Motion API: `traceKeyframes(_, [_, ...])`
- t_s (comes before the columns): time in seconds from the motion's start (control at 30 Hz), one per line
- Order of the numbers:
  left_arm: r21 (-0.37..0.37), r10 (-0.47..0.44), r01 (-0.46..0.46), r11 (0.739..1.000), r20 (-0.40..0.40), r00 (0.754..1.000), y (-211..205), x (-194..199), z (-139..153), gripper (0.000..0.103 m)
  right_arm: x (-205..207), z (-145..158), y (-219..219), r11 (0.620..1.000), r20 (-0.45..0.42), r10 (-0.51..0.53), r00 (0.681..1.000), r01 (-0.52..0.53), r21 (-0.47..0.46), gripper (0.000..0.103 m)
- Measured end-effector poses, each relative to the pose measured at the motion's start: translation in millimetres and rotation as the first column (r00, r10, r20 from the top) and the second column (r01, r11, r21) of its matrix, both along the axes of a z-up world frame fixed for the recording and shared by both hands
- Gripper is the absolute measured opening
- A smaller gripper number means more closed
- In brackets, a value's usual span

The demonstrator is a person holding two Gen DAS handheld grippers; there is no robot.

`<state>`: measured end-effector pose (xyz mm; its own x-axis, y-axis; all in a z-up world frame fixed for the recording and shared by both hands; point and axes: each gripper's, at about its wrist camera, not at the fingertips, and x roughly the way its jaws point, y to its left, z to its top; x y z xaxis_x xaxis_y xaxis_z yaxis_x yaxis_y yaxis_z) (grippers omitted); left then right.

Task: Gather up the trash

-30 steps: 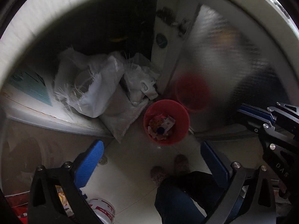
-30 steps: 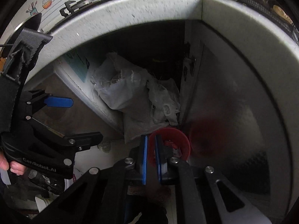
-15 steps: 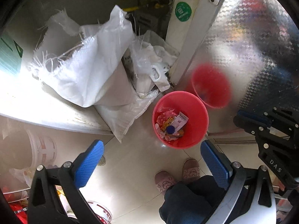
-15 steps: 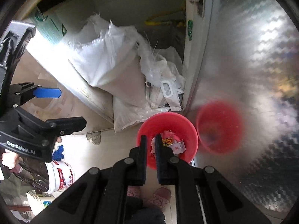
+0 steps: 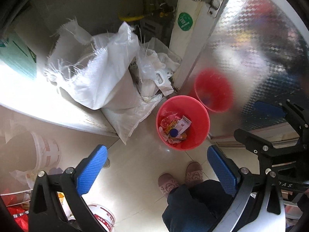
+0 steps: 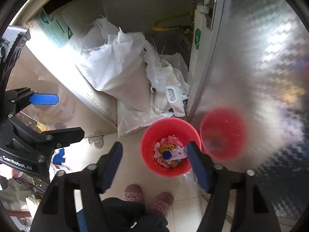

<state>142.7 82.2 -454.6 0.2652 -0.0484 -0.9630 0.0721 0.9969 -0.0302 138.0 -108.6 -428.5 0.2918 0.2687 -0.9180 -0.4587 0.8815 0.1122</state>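
The red bin point(image 6: 167, 147) stands on the pale floor tiles point(image 5: 135, 170), wrappers and a blue cap point(image 6: 167, 155) inside — white woven sacks point(image 5: 100, 77) lie at its ten o'clock. The right gripper point(image 6: 154, 166) has just been opening; its jaws stand wide, nothing between them. The left gripper point(image 5: 154, 172) hangs wide too, holding nothing, bin at its twelve o'clock.

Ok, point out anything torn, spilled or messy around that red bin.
The white woven sack left of the red bin has a torn, frayed mouth and slumps against crumpled plastic bags in the cabinet corner. The trash sits inside the bin, and none shows on the floor tiles around it.
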Motion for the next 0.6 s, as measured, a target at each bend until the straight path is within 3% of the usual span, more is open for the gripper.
traceKeyframes(0.23, [-0.003,0.026,-0.026,1.000,0.017,0.999,-4.0,-16.9,58.4,0.103,-11.2,53.3,0.3,1.000,0.022,0.013,1.000,-0.012,-0.007,0.087])
traceKeyframes(0.6, [0.002,0.107,-0.107,0.994,0.102,0.989,-5.4,-41.6,166.3,0.103,-22.7,148.5,-3.1,0.998,0.081,0.062,0.995,-0.063,0.004,0.098])
